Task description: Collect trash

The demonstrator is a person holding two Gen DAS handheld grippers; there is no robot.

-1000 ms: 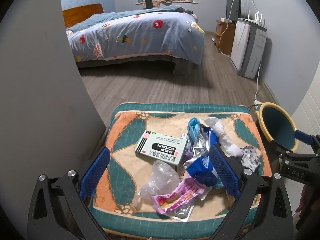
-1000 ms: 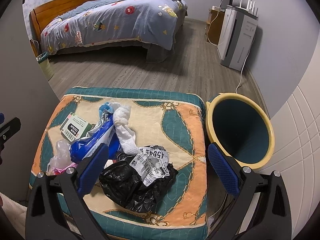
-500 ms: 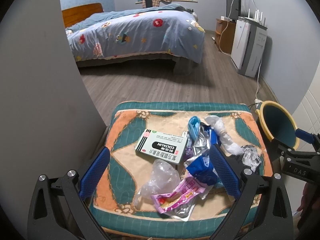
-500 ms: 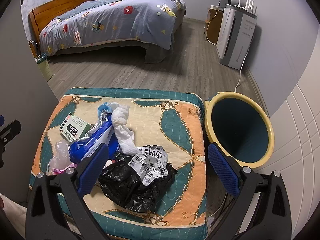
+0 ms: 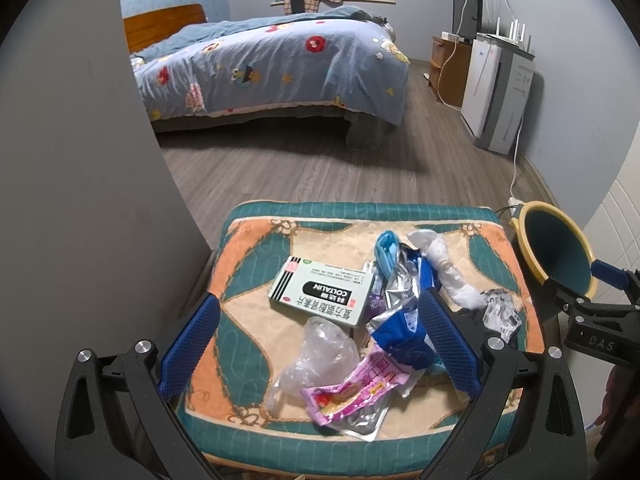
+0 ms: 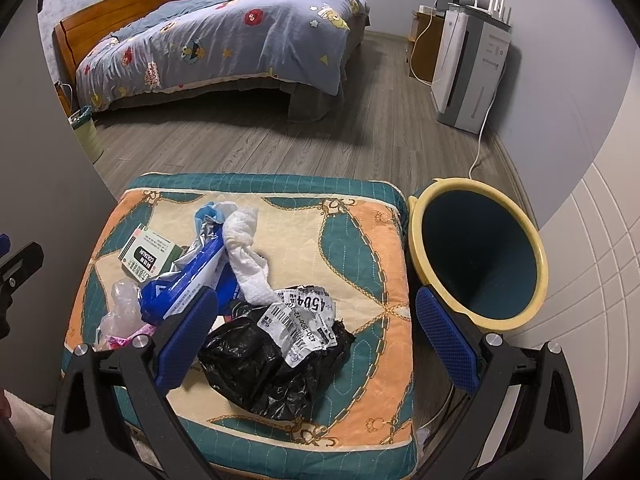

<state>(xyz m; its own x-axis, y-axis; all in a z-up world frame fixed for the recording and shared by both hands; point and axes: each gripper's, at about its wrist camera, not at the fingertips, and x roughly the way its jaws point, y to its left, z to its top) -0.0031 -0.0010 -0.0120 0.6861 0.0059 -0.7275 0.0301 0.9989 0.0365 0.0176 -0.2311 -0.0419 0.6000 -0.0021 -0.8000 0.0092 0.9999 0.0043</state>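
Left tongs (image 5: 320,344) spread wide, holding nothing, hovering above the near edge of a quilted cushion (image 5: 256,264). Between their fingers: clear plastic bag (image 5: 320,344), pink wrapper (image 5: 352,394), blue pouch (image 5: 400,336), green medicine box (image 5: 324,296). Right tongs (image 6: 316,342) equally wide and empty, poised over a black bag (image 6: 264,368) bearing a crumpled shipping label (image 6: 304,316). White tissue wad (image 6: 248,256) just behind. Right half of the cushion bare up to its edge. Yellow-rimmed bin (image 6: 476,256) just beside that edge, mouth unobstructed. Open wood floor (image 6: 248,140) beyond, up to the bed (image 6: 224,40).
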